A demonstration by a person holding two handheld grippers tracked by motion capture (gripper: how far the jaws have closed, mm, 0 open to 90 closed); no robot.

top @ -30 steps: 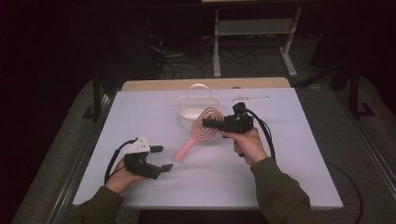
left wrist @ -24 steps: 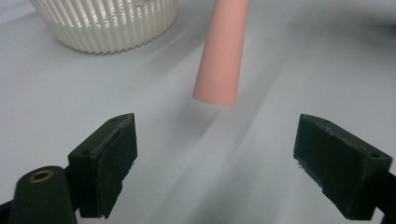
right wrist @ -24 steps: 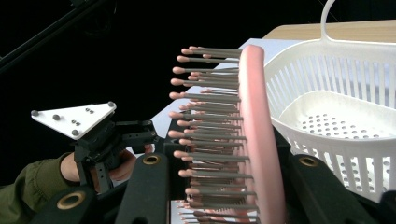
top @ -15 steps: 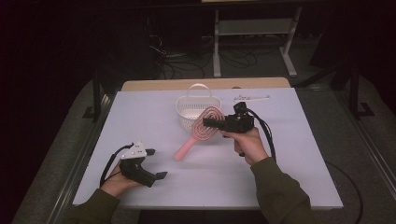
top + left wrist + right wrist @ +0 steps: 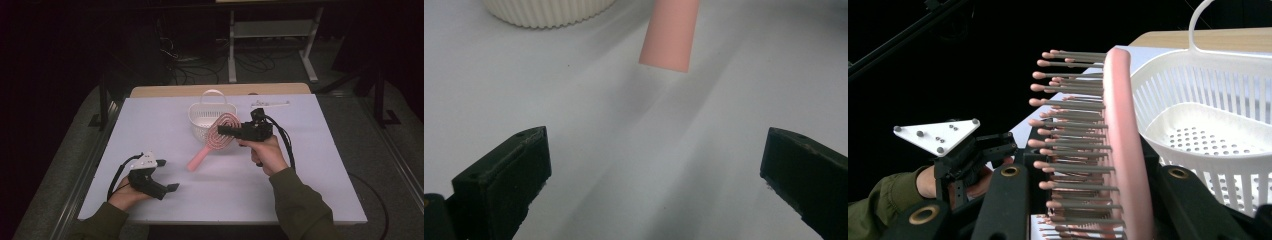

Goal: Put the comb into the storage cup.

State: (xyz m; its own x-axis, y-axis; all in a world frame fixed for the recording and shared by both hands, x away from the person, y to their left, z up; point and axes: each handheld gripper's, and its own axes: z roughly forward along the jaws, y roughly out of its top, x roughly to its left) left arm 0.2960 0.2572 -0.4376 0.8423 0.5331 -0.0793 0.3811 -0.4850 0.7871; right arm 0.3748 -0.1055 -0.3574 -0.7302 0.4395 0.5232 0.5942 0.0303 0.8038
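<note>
My right gripper (image 5: 225, 131) is shut on the head of a pink hairbrush (image 5: 199, 158) and holds it above the table. The brush's handle slants down to the left, and its bristles (image 5: 1073, 150) face left in the right gripper view. Just behind it stands a white plastic basket (image 5: 200, 116) with a handle. My left gripper (image 5: 167, 175) rests low near the table's front left. Its jaws have just been opening and stand wide apart with nothing between them. In the left gripper view the brush handle's end (image 5: 669, 35) hangs ahead of the left gripper (image 5: 656, 170), apart from it.
The white table top (image 5: 310, 165) has bare room at right and left. A thin white object (image 5: 270, 104) lies near the back edge. Beyond the table are a dark floor, cables and a metal stand (image 5: 270, 30).
The left gripper's jaws have spread wider and the left hand has slid slightly toward the front edge. The right gripper and the brush have kept still.
</note>
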